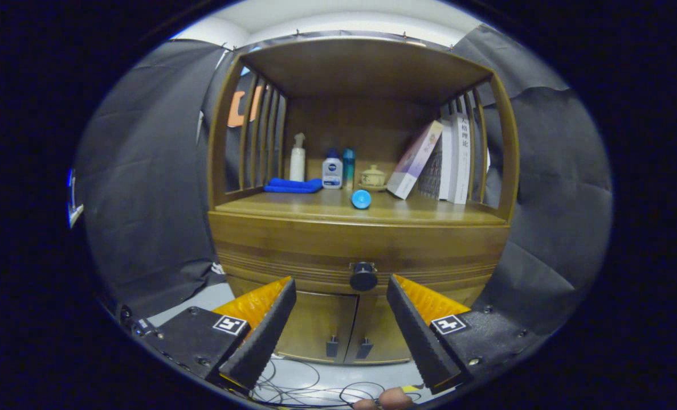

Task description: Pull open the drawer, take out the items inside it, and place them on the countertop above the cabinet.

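Note:
A wooden cabinet stands ahead with its drawer [293, 250] closed; a dark round knob [363, 277] sits at the drawer's middle. My gripper [341, 285] is open, its two fingers spread either side of the knob and a short way in front of it, holding nothing. Above the drawer runs the countertop [429, 212]. A small blue ball-like object [361, 199] lies near its front edge. What lies inside the drawer is hidden.
On the countertop's back stand a folded blue cloth [293, 185], a white pump bottle [297, 158], two small bottles [338, 169], a lidded ceramic pot [372, 176] and leaning books [441, 159]. Two lower doors [347, 330] sit under the drawer. Cables [315, 387] lie on the floor.

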A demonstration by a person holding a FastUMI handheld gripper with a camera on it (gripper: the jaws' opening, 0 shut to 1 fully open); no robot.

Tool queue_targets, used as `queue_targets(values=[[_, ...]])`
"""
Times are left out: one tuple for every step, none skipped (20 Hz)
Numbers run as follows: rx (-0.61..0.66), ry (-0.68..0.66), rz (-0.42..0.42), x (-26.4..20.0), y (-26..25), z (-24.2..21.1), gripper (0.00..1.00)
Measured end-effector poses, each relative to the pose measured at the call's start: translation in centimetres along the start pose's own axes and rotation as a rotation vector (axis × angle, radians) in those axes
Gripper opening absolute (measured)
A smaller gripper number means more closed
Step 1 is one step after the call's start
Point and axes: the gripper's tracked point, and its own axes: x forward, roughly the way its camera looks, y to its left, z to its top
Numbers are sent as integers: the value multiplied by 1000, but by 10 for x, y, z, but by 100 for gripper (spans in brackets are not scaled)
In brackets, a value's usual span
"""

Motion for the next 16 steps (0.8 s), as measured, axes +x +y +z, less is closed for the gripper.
queue_targets(values=[[3, -8, 12, -17, -1, 3, 100], [9, -25, 14, -34, -4, 7, 100], [14, -44, 13, -50, -10, 11, 100], [17, -60, 15, -69, -14, 13, 100], [23, -76, 12, -80, -17, 14, 100], [33, -91, 13, -97, -23, 17, 100], [41, -108, 21, -112, -26, 21, 100], [48, -124, 23, -127, -30, 25, 100], [53, -138, 30, -140, -33, 29, 100], [54, -153, 37, -153, -36, 31, 100], [52, -167, 46, -165, -39, 34, 100], [46, -180, 50, -176, -42, 36, 100], [43, -193, 50, -185, -47, 39, 100], [42, -207, 47, -194, -52, 41, 100], [50, -218, 46, -202, -55, 43, 100], [54, -226, 53, -210, -54, 44, 100]])
